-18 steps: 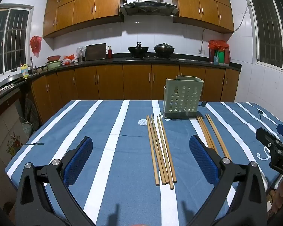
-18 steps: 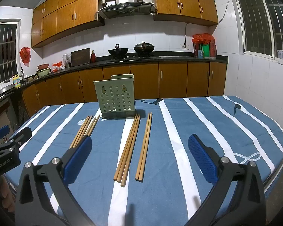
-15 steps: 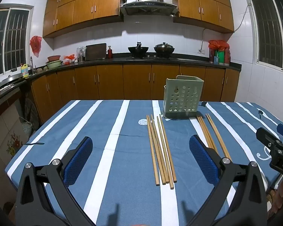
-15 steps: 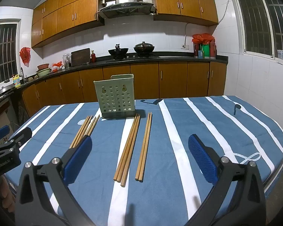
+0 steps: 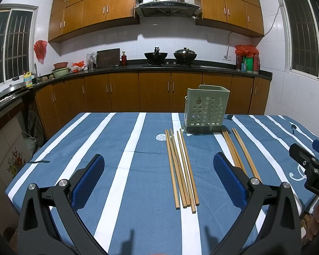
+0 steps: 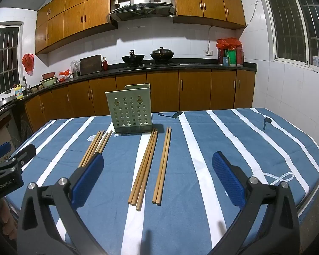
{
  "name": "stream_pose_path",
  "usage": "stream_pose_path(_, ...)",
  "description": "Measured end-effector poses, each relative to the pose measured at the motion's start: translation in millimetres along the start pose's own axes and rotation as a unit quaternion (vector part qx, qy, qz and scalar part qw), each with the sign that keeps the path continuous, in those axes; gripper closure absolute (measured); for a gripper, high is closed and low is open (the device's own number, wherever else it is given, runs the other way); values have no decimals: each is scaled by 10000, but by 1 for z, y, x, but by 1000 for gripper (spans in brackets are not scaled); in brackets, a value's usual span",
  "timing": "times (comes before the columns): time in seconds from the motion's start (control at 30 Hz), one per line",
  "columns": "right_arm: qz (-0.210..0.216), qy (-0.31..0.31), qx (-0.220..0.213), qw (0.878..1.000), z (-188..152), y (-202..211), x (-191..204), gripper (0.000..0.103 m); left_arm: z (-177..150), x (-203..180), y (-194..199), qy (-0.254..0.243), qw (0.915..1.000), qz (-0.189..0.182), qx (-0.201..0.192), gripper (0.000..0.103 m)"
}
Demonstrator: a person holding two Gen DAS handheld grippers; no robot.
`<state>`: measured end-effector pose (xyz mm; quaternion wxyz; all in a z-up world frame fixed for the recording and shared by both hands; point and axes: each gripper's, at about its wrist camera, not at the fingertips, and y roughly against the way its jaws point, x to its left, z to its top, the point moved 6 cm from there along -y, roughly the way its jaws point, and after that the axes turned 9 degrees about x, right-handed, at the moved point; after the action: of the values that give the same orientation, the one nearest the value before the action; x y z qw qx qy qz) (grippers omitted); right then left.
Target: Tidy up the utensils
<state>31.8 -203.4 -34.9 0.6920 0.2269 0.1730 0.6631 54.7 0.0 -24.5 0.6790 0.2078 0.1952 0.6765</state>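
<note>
Nothing has shifted against the views from half a second back: the left gripper [image 5: 159, 179] and right gripper [image 6: 157, 178] hover as before over the near edge of the striped table [image 5: 108, 140], jaws spread wide, nothing between the pads. All the chopsticks lie flat in 3 bunches, a left bunch [image 5: 181, 170], a middle bunch [image 6: 145, 165] and a right pair [image 6: 162, 165], just in front of the empty-looking green holder [image 6: 129, 110]. So sorting seems not yet begun; a first pick is likely next

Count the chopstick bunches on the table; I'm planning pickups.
3: left bunch, beside the green holder, partly hidden by a finger; middle bunch before its right corner; right pair beside that.
</note>
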Motion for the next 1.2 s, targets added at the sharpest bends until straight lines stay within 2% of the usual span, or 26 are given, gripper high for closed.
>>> stream_pose_path(1.2, 3, -7, 3, 10000, 0, -1, 1, 4, 0, 0, 0, 6, 10000, -4, 17, 2)
